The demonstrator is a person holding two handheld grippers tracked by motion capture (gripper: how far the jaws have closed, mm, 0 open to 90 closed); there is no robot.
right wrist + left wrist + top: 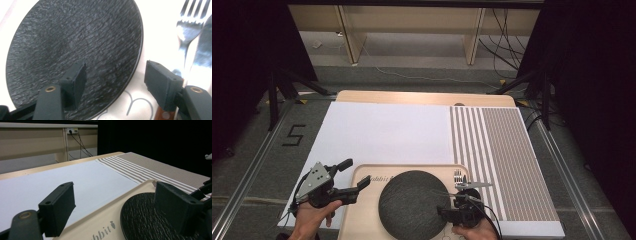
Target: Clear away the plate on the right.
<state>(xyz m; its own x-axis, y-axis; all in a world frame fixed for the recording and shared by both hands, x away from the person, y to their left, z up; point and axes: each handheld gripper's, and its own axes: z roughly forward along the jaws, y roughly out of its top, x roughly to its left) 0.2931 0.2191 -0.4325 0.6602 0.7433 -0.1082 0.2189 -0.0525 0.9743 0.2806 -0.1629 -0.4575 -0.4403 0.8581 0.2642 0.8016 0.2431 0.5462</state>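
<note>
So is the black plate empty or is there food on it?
Empty. The black plate lies flat on the wooden tray with its textured face bare; fork and knife rest beside it.

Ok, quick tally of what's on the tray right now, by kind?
Plate: 1
Fork: 1
Knife: 1
Total: 3, all on the tray.

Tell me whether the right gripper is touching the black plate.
Apart. The right gripper view shows the right gripper open, jaws straddling the black plate rim with gaps on both sides.
</note>
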